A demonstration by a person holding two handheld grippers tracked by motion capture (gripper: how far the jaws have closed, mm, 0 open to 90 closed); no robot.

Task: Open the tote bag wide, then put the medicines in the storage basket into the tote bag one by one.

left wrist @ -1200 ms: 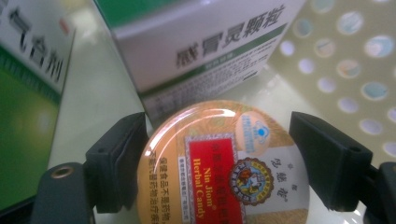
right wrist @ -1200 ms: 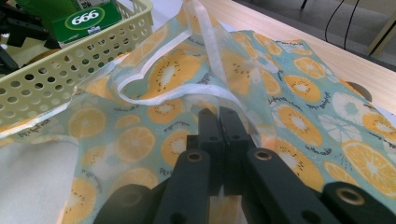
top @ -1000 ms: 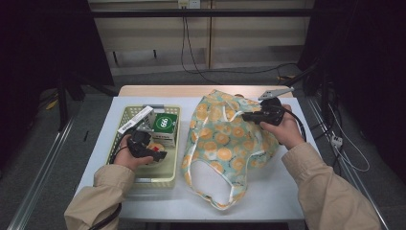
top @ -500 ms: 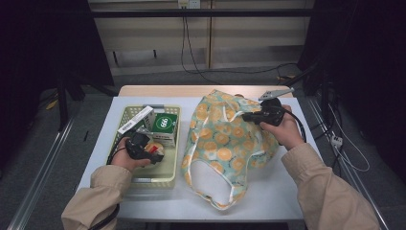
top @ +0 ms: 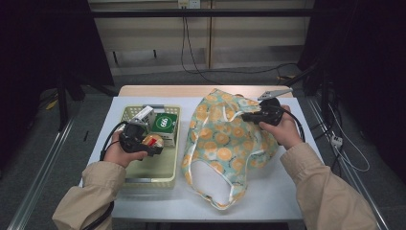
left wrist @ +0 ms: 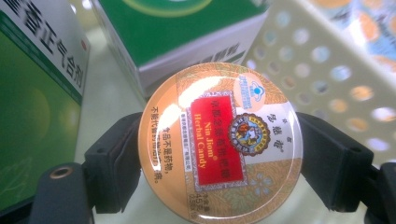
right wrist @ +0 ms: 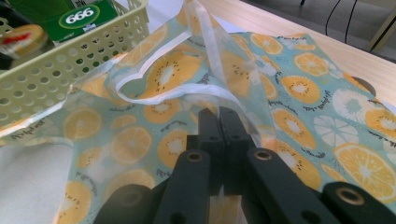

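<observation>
On the bench (top: pixel 287 191), the bag (top: pixel 225 139) lies spread under and in front of the right hand-held gripper (top: pixel 246 116), whose jaws are pressed together on a fold of its fabric near the white-edged handle. The basket (top: pixel 158 167) sits under the left hand-held gripper (top: pixel 158 147), with two green boxes (top: pixel 165 123) just beyond it. That gripper grasps the round tin (left wrist: pixel 219 142) by its rim, lid facing up, above the basket.

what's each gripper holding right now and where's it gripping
The left gripper clamps the round candy tin across its rim, one jaw on each side. The right gripper is shut on the fruit-print bag, pinching its white-edged handle.
</observation>
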